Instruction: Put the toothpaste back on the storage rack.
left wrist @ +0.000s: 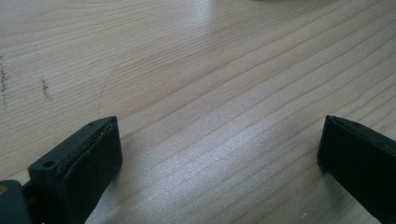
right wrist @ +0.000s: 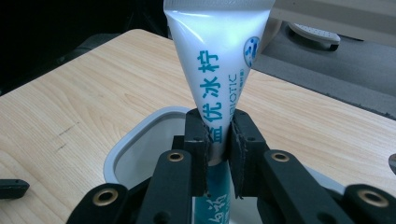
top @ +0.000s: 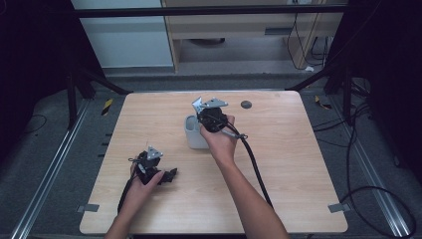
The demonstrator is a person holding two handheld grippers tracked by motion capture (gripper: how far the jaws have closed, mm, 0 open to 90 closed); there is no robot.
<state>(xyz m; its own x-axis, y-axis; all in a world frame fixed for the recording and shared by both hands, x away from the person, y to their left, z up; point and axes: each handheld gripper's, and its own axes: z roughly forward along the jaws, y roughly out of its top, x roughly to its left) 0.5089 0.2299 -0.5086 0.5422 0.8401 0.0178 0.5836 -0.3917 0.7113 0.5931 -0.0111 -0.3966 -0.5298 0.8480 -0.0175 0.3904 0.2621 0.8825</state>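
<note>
A white toothpaste tube with teal lettering stands upright, crimped end up, clamped between the two jaws of my right gripper. Its lower end reaches down into a white rounded cup just below. In the high view the right gripper hovers over that cup near the table's middle, and the hand hides the tube. My left gripper rests low at the front left of the table. Its jaws stand wide apart over bare wood, with nothing between them.
The wooden table has a small dark round mark near its far edge. Black cables trail from both grippers toward the front. Metal rails and dark floor run along both sides of the table.
</note>
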